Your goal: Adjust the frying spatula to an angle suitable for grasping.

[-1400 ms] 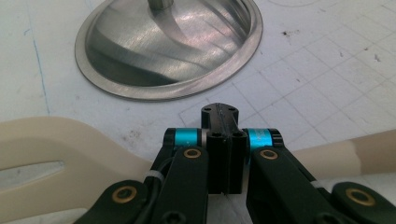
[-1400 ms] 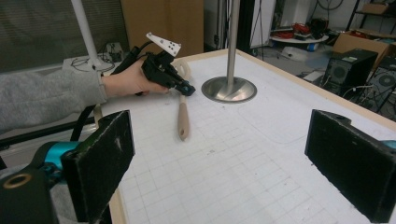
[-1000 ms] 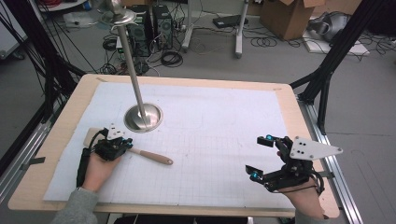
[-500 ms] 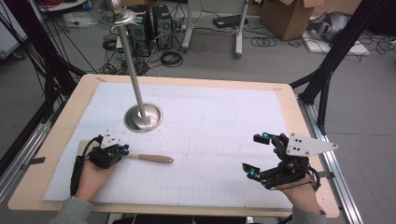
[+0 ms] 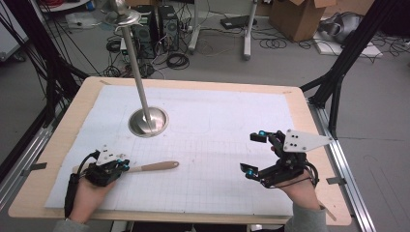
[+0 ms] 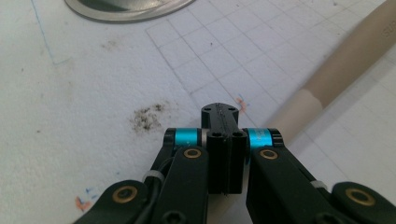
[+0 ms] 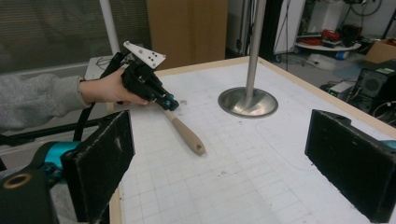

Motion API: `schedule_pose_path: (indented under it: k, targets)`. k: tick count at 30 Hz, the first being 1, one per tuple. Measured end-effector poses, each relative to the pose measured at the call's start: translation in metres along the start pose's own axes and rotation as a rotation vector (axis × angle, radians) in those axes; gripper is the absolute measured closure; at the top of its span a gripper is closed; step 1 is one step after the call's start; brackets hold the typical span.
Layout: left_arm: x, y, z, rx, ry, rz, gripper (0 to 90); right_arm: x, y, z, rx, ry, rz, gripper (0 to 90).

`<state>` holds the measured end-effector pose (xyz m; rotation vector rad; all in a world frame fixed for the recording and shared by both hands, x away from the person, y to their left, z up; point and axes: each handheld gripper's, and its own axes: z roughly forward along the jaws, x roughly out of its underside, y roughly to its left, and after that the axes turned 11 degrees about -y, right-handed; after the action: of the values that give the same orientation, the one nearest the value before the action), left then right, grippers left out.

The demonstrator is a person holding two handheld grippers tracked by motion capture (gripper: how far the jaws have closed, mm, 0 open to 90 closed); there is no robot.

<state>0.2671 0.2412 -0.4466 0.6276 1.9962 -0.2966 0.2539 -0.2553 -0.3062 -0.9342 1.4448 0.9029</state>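
Left gripper (image 5: 109, 169) is clamped tight on the thin end of a wooden-handled tool (image 5: 153, 166), which lies flat on the gridded white mat (image 5: 227, 121) at the front left. Right gripper (image 5: 261, 154) hovers apart with jaws spread wide, holding nothing. Best to lift level and keep the grip firm: the smooth, rounded tan handle could swivel. A shiny steel stand (image 5: 148, 121), round base and slim pole, sits near behind.

Stand base (image 5: 148, 121) behind wooden handle (image 5: 153, 166), both on mat (image 5: 227, 140)
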Motion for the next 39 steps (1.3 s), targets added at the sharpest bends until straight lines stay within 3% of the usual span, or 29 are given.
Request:
schedule_pose_path:
  k: [5,11,12,16,18,21,29,39]
  targets:
    - [0.003,-0.004,-0.004,-0.005,-0.007,0.014,89.9,-0.001,-0.003,0.010,-0.023,0.008,0.008,7.2]
    - [0.002,-0.001,-0.004,0.010,-0.015,-0.009,89.8,-0.001,-0.004,0.017,-0.038,0.020,0.004,7.2]
    - [0.001,-0.001,-0.005,0.022,-0.033,-0.022,89.8,-0.001,-0.004,0.017,-0.035,0.018,0.001,7.2]
    - [-0.009,-0.005,-0.011,0.048,-0.108,-0.012,89.7,-0.001,-0.003,0.014,-0.027,0.014,0.002,7.2]
    - [-0.016,-0.011,-0.013,0.087,-0.154,-0.010,89.7,-0.001,-0.002,0.013,-0.024,0.018,0.001,7.2]
    - [-0.022,-0.023,-0.010,0.133,-0.180,-0.005,89.7,-0.001,-0.001,0.012,-0.020,0.020,0.000,7.2]
    - [-0.026,-0.047,0.002,0.198,-0.168,0.023,89.7,0.001,0.000,0.004,-0.003,0.016,0.001,7.2]
    - [-0.027,-0.072,0.022,0.268,-0.110,0.086,89.6,0.002,0.003,-0.004,0.020,0.021,0.003,7.2]
